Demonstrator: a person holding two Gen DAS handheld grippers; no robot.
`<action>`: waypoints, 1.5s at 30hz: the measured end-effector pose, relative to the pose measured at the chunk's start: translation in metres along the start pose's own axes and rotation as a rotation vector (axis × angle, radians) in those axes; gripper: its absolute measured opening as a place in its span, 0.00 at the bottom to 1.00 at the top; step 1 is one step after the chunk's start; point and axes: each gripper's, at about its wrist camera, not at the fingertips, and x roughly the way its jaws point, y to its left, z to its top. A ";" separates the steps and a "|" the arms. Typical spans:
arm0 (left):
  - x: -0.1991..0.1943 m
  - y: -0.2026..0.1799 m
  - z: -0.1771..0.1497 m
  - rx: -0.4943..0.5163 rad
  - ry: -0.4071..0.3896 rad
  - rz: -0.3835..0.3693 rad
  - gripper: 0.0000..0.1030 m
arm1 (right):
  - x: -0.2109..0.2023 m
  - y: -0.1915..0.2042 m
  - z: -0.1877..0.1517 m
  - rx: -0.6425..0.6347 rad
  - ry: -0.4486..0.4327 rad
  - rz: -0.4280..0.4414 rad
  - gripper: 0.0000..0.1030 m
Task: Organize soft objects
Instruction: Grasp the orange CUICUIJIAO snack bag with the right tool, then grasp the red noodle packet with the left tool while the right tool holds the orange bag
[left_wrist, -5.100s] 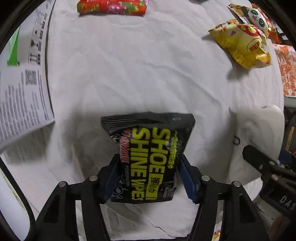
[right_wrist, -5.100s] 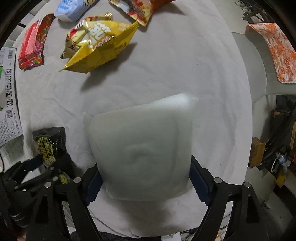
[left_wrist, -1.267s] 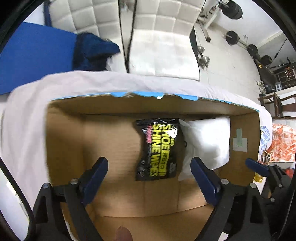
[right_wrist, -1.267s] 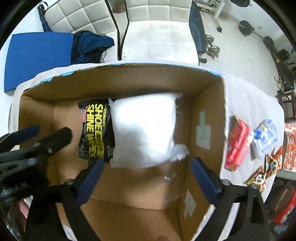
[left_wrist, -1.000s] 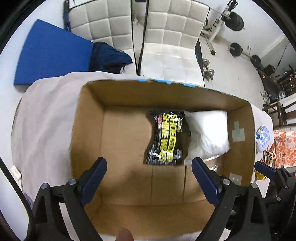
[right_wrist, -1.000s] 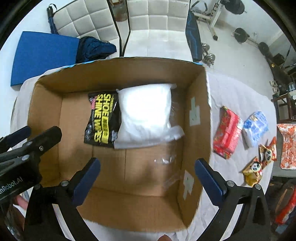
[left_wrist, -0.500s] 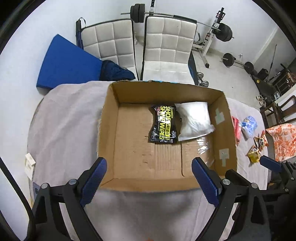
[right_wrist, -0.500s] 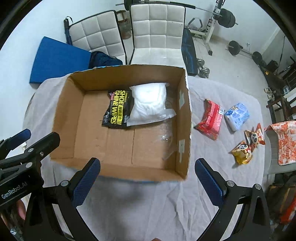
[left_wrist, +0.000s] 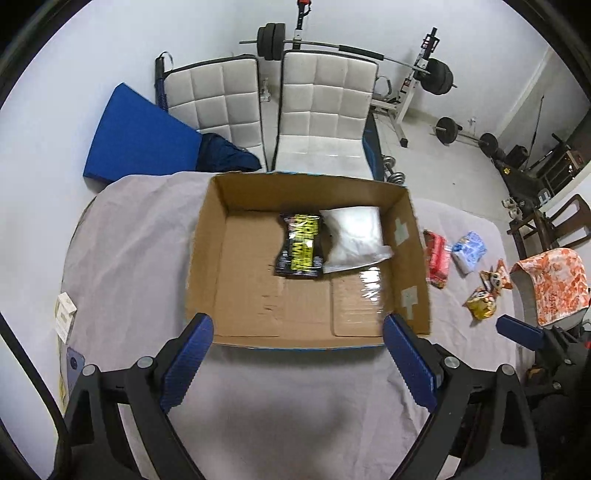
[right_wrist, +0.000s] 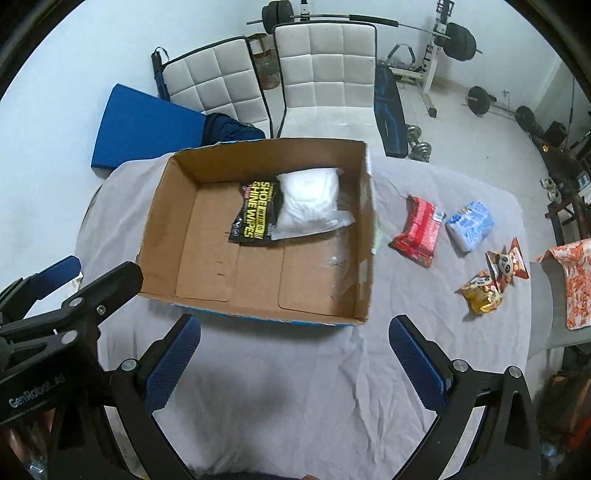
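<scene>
An open cardboard box (left_wrist: 207, 258) (right_wrist: 162, 218) stands on the cloth-covered table. Inside, at the back, lie a black shoe shine wipes pack (left_wrist: 300, 246) (right_wrist: 255, 215) and a white soft pack (left_wrist: 354, 238) (right_wrist: 308, 203) side by side. To the right of the box on the cloth lie a red pack (right_wrist: 419, 230) (left_wrist: 436, 258), a blue-white pack (right_wrist: 470, 225) (left_wrist: 469, 252), a panda snack bag (right_wrist: 508, 264) and a yellow snack bag (right_wrist: 482, 291) (left_wrist: 479, 305). My left gripper (left_wrist: 297, 360) and right gripper (right_wrist: 293, 360) are both open and empty, high above the table's near side.
Two white chairs (right_wrist: 325, 74), a blue mat (right_wrist: 140, 125) and weights stand behind the table. An orange-patterned cloth (right_wrist: 572, 280) hangs at the right. Papers (left_wrist: 64, 314) lie at the table's left edge.
Both grippers let go of their packs inside the box, then rose and drew back, so the whole box and table are now in view.
</scene>
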 end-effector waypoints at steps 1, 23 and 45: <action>-0.002 -0.007 0.001 0.004 -0.003 -0.003 0.91 | -0.002 -0.011 0.000 0.016 0.002 0.005 1.00; 0.182 -0.289 0.079 0.247 0.247 -0.023 0.91 | 0.130 -0.456 0.013 0.938 0.201 0.072 0.75; 0.282 -0.290 0.082 0.196 0.433 -0.028 0.91 | 0.205 -0.440 0.040 0.246 0.634 -0.119 0.42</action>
